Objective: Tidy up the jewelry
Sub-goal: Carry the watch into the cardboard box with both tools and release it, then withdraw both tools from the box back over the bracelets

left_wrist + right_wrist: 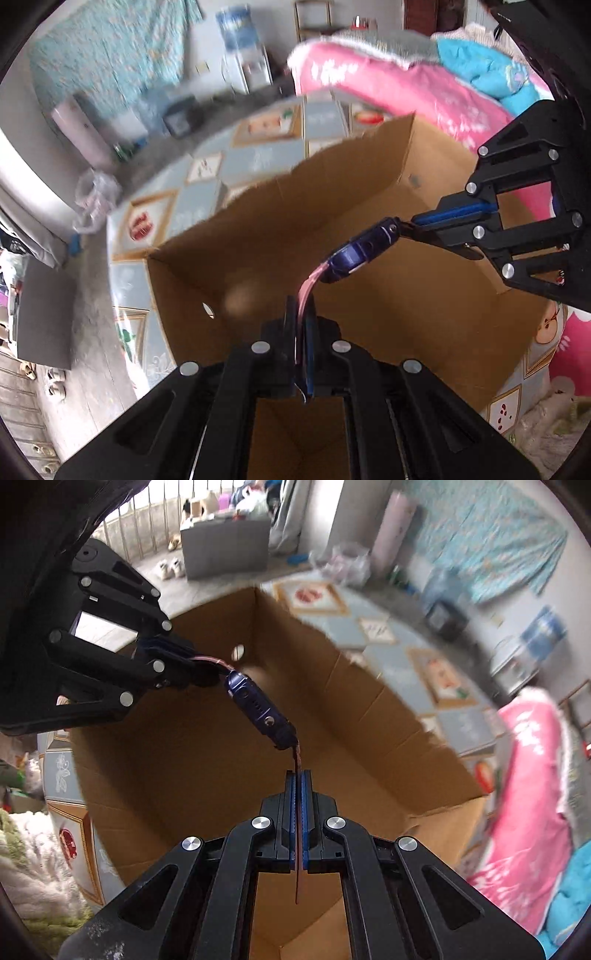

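Both in the air over the open box (369, 206): left hand-held gripper (301, 314) clenched on one pink strap, right hand-held gripper (299, 779) clenched on the other, the blue watch (258, 705) strung between them above the patterned surface (258, 158).

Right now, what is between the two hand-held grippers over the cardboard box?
A dark blue watch with a pink strap spans the gap: the left hand-held gripper and the right hand-held gripper each pinch one strap end. Both wrist views show it above the open brown cardboard box.
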Demonstrator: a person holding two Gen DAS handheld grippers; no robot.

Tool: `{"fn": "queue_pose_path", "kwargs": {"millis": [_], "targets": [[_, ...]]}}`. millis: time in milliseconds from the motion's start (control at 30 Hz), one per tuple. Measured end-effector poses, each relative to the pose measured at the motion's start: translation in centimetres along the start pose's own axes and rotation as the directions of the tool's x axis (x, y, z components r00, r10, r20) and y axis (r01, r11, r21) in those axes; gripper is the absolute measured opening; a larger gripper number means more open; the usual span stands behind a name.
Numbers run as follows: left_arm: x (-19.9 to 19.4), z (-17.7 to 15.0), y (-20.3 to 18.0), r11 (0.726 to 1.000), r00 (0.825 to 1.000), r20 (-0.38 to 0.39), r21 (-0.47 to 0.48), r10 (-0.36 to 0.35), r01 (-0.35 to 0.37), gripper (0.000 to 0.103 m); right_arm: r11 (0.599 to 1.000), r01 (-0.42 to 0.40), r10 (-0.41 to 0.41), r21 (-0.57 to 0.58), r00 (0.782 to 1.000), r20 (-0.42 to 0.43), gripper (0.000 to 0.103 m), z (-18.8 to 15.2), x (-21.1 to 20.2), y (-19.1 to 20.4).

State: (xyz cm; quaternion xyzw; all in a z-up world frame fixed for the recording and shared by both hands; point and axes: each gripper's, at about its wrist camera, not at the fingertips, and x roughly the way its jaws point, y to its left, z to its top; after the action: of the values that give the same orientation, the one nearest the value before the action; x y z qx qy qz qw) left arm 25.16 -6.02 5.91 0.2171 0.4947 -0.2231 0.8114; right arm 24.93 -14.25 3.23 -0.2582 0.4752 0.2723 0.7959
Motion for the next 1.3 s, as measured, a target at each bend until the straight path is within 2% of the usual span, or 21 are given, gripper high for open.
{"fn": "queue_pose_path", "kwargs": {"millis": [133,233,300,333,367,400,600,733,800,867,1000,1033,1233,1300], "targets": [[3.1,1.2,1.0,1.000,0.993,-0.112,0.009,-0.023,0.024,0.007,0.996,-0.078,0.081,0.032,0.991,-0.103,0.001,1.4,2.4,-1.3],[4.9,1.8,2.0,0.998,0.983,-0.177,-0.014,-0.056,0.055,0.010,0.993,-0.091,0.101,0.076,0.984,-0.146,0.003,2.3,3.7,-2.5],[5.6,1.9,2.3,1.000,0.980,-0.199,-0.015,-0.024,0.022,0.020,0.990,-0.089,0.104,0.108,0.984,-0.145,0.006,2.2,4.0,-3.3],[5.5,2.2,2.8,1.000,0.981,-0.195,-0.016,-0.018,0.015,0.028,0.989,-0.087,0.104,0.122,0.984,-0.145,0.006,2.2,4.1,-3.6],[5.4,2.3,2.9,1.000,0.982,-0.186,-0.019,-0.022,0.019,0.037,0.987,-0.087,0.106,0.133,0.984,-0.143,0.006,2.2,4.1,-3.8],[5.2,2.4,3.1,0.999,0.985,-0.168,-0.029,-0.030,0.026,0.041,0.987,-0.077,0.097,0.140,0.985,-0.141,0.006,2.1,4.1,-3.9],[2.4,2.6,4.5,0.996,0.998,-0.051,-0.089,-0.025,0.020,0.049,0.977,-0.070,0.097,0.202,0.987,-0.126,0.011,1.3,2.9,-4.4],[-1.1,1.8,4.9,0.994,0.998,0.052,-0.107,0.019,-0.013,0.060,0.971,-0.066,0.090,0.230,0.991,-0.097,0.026,0.9,2.1,-4.3],[-3.1,1.0,5.2,0.991,0.995,0.099,-0.132,0.034,-0.021,0.064,0.967,-0.065,0.087,0.245,0.993,-0.077,0.030,0.7,1.3,-4.0],[-4.4,0.2,5.7,0.987,0.991,0.130,-0.162,0.041,-0.020,0.071,0.958,-0.077,0.089,0.278,0.995,-0.034,0.041,0.6,0.6,-4.8],[-7.3,-2.6,6.8,0.967,0.983,0.181,-0.255,0.030,0.017,0.077,0.945,-0.085,0.065,0.316,0.995,0.074,0.055,-0.4,-3.1,-4.2],[-7.6,-3.3,6.9,0.962,0.982,0.188,-0.271,0.028,0.025,0.078,0.938,-0.090,0.058,0.335,0.993,0.105,0.062,-1.0,-4.3,-4.1],[-10.7,-10.5,6.4,0.909,0.962,0.272,-0.403,0.008,0.106,0.084,0.894,-0.086,-0.023,0.439,0.971,0.237,0.072,-5.9,-10.0,-2.2],[-11.2,-12.8,5.9,0.895,0.958,0.285,-0.435,0.034,0.098,0.087,0.886,-0.111,-0.022,0.451,0.960,0.279,0.074,-7.9,-11.5,-1.0]]}}
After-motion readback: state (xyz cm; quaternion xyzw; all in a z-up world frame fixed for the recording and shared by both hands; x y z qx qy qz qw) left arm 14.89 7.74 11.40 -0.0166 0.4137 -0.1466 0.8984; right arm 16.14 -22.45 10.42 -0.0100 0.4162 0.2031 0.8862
